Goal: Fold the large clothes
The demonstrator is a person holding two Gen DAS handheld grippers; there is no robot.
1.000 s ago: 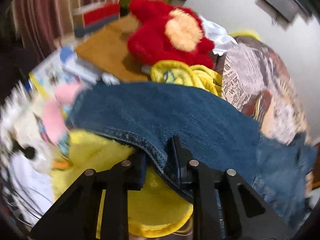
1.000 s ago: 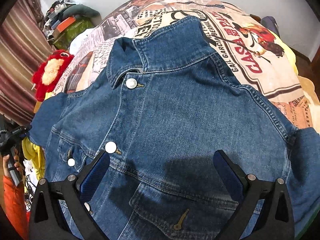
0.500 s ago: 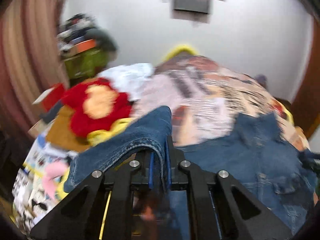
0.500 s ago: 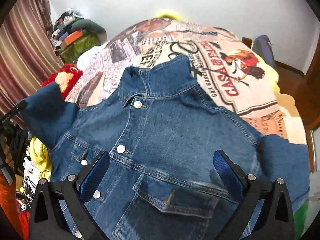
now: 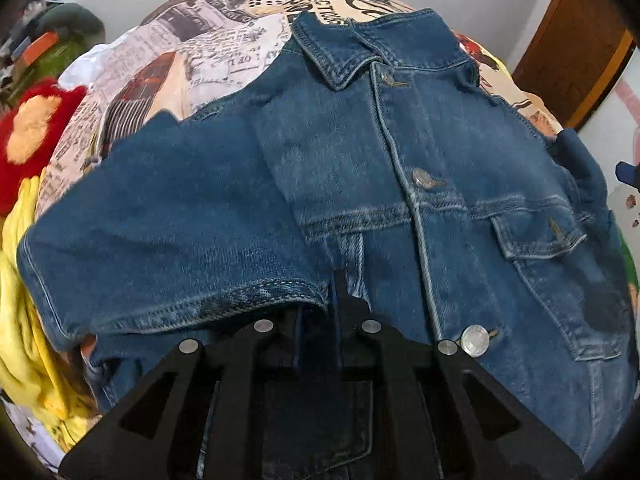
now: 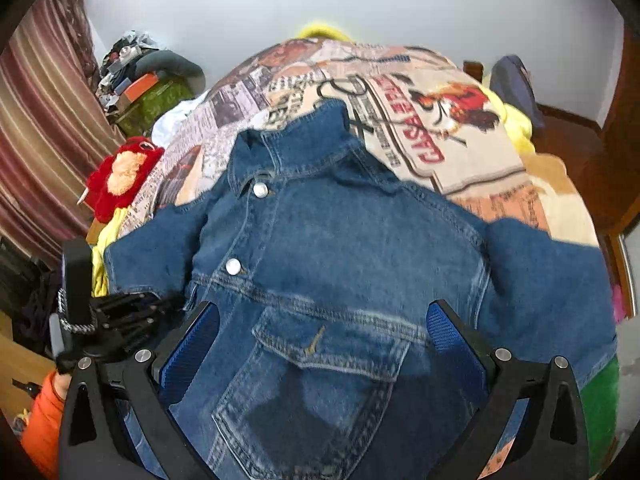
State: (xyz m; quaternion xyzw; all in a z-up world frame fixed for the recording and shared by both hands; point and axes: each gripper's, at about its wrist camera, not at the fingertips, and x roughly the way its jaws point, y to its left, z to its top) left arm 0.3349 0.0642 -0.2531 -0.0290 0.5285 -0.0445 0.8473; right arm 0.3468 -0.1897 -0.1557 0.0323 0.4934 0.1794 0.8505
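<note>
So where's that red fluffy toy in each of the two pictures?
Left wrist view: the red plush toy sits at the far left edge, halfway up, beside the denim jacket's sleeve.
Right wrist view: the red plush toy is left of centre, upper half.
Shared landmark: the jacket's collar.

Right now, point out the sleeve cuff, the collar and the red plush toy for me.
sleeve cuff (image 5: 192, 300), left wrist view, on its stitched hem.
collar (image 5: 332, 56), left wrist view, on the left flap.
red plush toy (image 6: 120, 176), right wrist view, on its pale patch.
</note>
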